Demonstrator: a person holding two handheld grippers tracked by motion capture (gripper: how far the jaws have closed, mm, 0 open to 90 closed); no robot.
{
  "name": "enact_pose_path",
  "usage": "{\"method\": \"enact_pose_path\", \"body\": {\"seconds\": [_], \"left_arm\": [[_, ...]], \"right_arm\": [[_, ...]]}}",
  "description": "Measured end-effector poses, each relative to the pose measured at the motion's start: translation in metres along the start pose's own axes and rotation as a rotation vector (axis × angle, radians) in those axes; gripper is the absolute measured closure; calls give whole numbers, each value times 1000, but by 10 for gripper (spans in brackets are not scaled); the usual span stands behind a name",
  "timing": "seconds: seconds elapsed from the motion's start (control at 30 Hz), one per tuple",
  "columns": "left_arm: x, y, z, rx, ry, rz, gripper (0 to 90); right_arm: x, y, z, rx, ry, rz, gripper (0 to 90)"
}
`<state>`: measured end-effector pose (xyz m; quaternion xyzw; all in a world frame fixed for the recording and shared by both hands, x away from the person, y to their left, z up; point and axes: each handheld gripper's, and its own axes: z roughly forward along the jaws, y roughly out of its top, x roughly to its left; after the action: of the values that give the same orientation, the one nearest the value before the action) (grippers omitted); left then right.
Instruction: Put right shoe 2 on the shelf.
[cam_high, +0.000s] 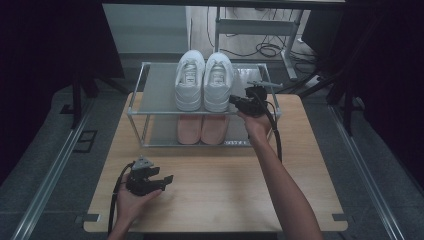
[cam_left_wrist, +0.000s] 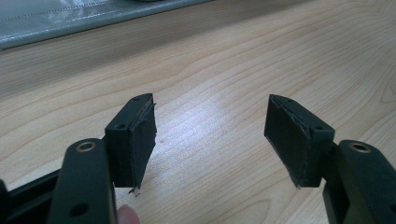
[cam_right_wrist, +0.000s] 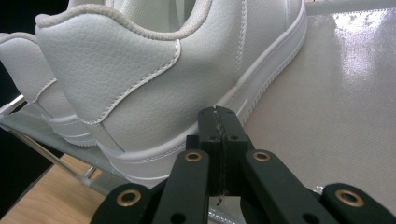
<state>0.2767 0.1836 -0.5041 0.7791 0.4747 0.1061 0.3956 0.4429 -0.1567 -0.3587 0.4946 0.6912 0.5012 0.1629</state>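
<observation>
The white shoe (cam_right_wrist: 140, 84) on the right of its pair sits on the top shelf of the rack (cam_high: 155, 112), at the far side of the counter (cam_high: 225, 185). On the left, my left hand-held gripper (cam_high: 150, 180) rests low over the wood with its jaws wide apart, holding nothing. On the right, my right hand-held gripper (cam_right_wrist: 219, 140) is squeezed tight with nothing in it, tips right at the shoe's heel. I think I should push softly and straight, so the shoe lines up with its twin and doesn't tip.

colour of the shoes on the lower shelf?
Pink: the lower-shelf shoes show best in the high view.
</observation>
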Motion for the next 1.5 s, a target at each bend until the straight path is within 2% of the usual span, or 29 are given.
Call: {"method": "enact_pose_path", "body": {"seconds": [0.33,0.73,0.9,1.13,1.43,1.47,1.5], "left_arm": [[0,0,-1,-2,0,-2,343],[3,0,-2,-9,2,-17,343],[4,-1,-4,-12,2,-37,343],[3,0,-5,-14,8,-28,343],[2,4,-4,-23,2,-25,343],[2,5,-5,-25,6,-11,343],[2,5,-6,-27,2,-21,343]], "right_arm": [[5,0,3,-5,9,-6,900],[2,-1,-3,-29,22,-16,899],[-3,0,-11,-40,40,-19,894],[-7,-4,-20,-55,62,-46,858],[-15,-17,-41,-78,93,-70,836],[-16,-19,-43,-81,95,-73,833],[-18,-22,-47,-85,101,-78,826]]}}
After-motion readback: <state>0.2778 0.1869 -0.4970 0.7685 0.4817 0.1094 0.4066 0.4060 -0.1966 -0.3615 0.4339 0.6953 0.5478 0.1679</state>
